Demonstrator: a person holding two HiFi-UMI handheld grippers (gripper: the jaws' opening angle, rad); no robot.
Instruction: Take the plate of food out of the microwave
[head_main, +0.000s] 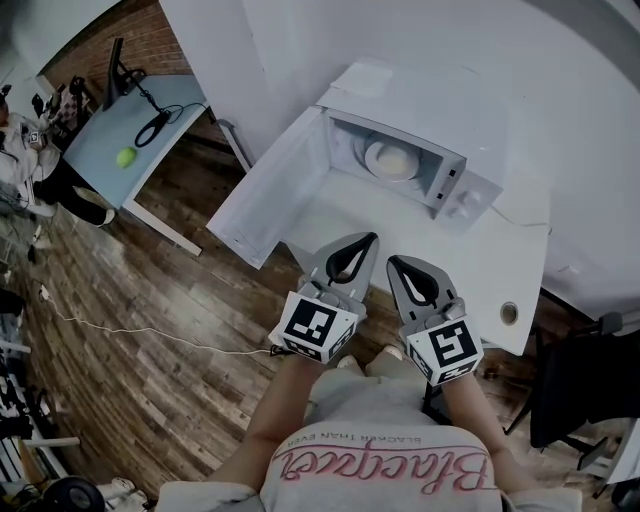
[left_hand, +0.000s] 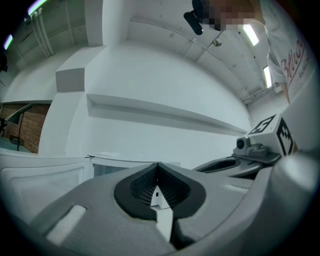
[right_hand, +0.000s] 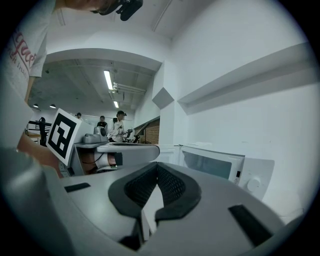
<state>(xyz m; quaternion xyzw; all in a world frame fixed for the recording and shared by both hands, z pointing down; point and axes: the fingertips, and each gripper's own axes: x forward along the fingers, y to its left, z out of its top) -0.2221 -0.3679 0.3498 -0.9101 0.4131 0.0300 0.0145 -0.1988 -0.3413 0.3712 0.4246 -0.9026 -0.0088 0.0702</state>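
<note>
Jaws of the left gripper (head_main: 364, 243) were fully closed, the dark ribbed pads meeting along their length with nothing between them, as the left gripper view (left_hand: 158, 167) confirmed. Jaws of the right gripper (head_main: 398, 266) were likewise closed at the tips and held nothing, as seen in the right gripper view (right_hand: 157, 166). Both grippers were held side by side, close together but apart, over the near edge of the white rectangular table (head_main: 520, 255), and pointed roughly level toward the white box-shaped microwave oven (head_main: 420, 125). The hinged white microwave door (head_main: 270, 195) stood swung fully open to the left in the head view. The round white plate of pale food (head_main: 392, 160) sat inside the microwave cavity, well apart from both grippers. The round control dial (head_main: 466, 200) was located on the front panel to the right of the cavity; the right gripper view showed the same dial (right_hand: 252, 184). Away to the left, a small green ball (head_main: 125, 157) rested on a light blue table (head_main: 100, 135) that stood on the brown wood-plank floor (head_main: 150, 330).
</note>
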